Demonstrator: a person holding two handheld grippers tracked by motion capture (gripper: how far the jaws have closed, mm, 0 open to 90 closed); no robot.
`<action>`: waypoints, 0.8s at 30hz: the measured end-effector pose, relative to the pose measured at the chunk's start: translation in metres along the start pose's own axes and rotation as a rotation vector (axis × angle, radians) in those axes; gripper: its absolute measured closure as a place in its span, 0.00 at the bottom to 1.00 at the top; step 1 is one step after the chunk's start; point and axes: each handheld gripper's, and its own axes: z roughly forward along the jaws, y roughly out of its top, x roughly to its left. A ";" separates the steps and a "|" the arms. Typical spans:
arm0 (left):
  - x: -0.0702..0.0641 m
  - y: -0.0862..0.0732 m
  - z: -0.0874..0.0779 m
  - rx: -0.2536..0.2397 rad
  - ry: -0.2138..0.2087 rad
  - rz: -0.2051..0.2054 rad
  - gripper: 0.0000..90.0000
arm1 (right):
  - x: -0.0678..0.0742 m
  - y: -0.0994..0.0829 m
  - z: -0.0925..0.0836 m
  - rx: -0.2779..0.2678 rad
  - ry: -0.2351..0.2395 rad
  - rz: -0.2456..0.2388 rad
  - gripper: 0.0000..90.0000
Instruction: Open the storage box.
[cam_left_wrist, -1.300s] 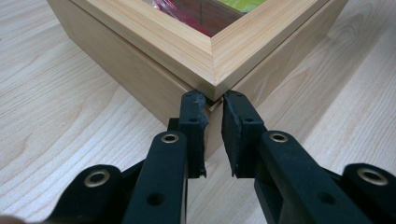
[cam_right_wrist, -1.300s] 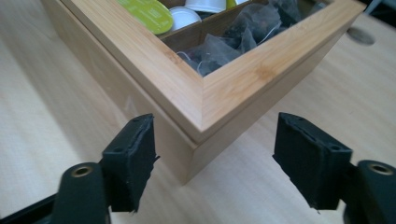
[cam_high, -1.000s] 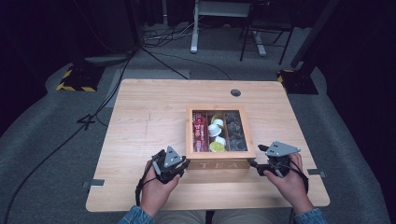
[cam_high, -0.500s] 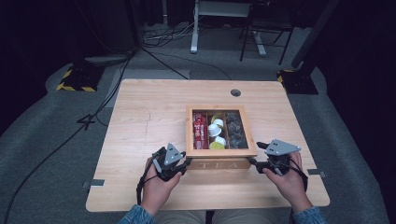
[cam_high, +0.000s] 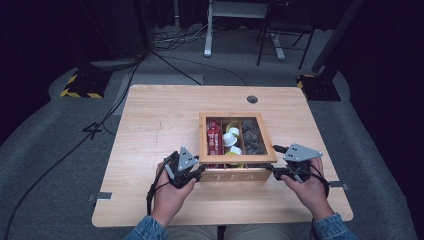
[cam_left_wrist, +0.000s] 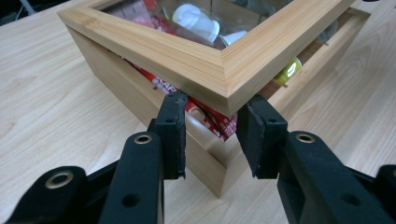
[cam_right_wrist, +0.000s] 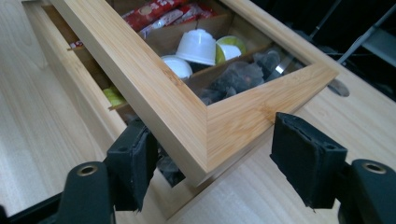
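A wooden tea box (cam_high: 235, 175) stands on the table, and the front of its glass-paned lid (cam_high: 235, 158) is raised off the box. Inside lie red packets (cam_high: 214, 140), white cups (cam_high: 231, 137) and dark tea bags (cam_high: 252, 137). My left gripper (cam_high: 200, 171) is at the lid's front left corner (cam_left_wrist: 229, 93). Its jaws have just been opening and its fingertips (cam_left_wrist: 173, 116) straddle that corner loosely. My right gripper (cam_high: 272, 170) is at the front right corner (cam_right_wrist: 205, 140), shut on it with a pad (cam_right_wrist: 303, 158) against each edge.
A round cable hole (cam_high: 252, 99) sits near the table's far edge. Bare tabletop (cam_high: 160, 125) stretches left of the box. On the floor beyond are cables, a desk frame (cam_high: 210, 30) and a yellow-black striped base (cam_high: 80, 82).
The left gripper's jaws have spread apart at the lid's corner. Both hands stay where they were, and the lid's front stays raised.
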 end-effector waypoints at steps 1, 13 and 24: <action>0.000 0.001 0.000 -0.005 0.001 -0.007 0.70 | 0.000 0.001 0.000 -0.005 -0.001 -0.002 0.35; 0.006 0.015 -0.005 -0.045 0.026 -0.027 0.67 | -0.012 0.015 -0.001 -0.057 -0.019 -0.072 0.37; 0.018 0.007 -0.023 -0.066 0.110 -0.044 0.56 | -0.020 0.028 -0.004 -0.099 -0.022 -0.109 0.41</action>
